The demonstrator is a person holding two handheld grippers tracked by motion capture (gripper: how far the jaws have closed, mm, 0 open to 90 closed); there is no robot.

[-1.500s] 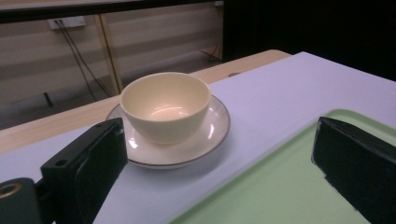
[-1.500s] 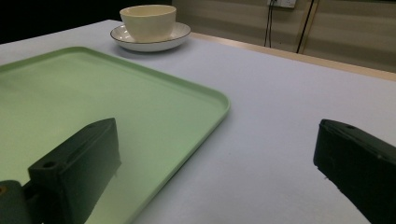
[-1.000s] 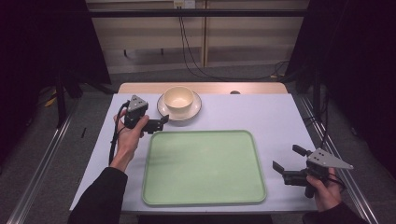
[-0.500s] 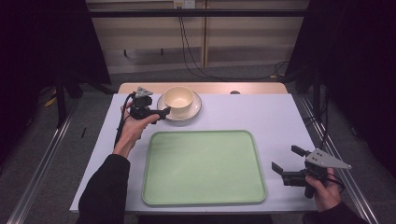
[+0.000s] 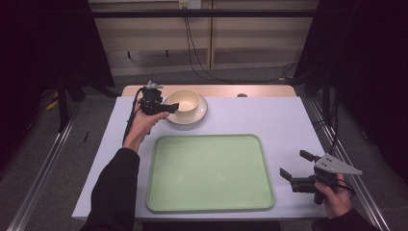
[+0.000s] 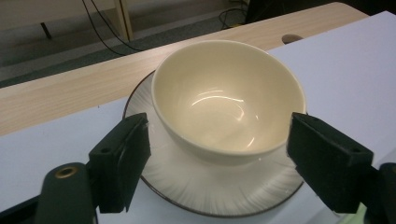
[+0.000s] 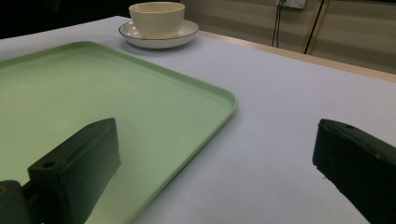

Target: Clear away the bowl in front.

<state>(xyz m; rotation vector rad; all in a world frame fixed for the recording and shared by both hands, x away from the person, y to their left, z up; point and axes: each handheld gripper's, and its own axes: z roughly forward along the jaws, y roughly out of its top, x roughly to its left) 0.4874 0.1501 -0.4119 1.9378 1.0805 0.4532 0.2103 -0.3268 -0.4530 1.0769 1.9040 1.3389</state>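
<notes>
A cream bowl (image 5: 184, 100) stands on a white plate (image 5: 199, 114) with a dark rim at the back of the table. My left gripper (image 5: 169, 103) is at the bowl's left side. In the left gripper view it (image 6: 219, 135) is open, with one jaw on each side of the bowl (image 6: 226, 98), just above the plate (image 6: 187, 182) and not touching the bowl. A pale green tray (image 5: 209, 173) lies bare in the middle. My right gripper (image 5: 293, 163) is held open off the tray's right edge, with nothing between its jaws (image 7: 215, 140).
The white table top (image 5: 269, 120) ends at the back in a wooden strip with a round hole (image 5: 242, 95). Metal rails (image 5: 43, 168) run along both sides of the table. Cables (image 5: 192, 48) hang behind it. The tray's edge (image 7: 219, 116) lies just left of the right gripper.
My left gripper has moved away from me and to the right, from beside the plate up to the bowl, so that its jaws flank the bowl. The right gripper has stayed put.
</notes>
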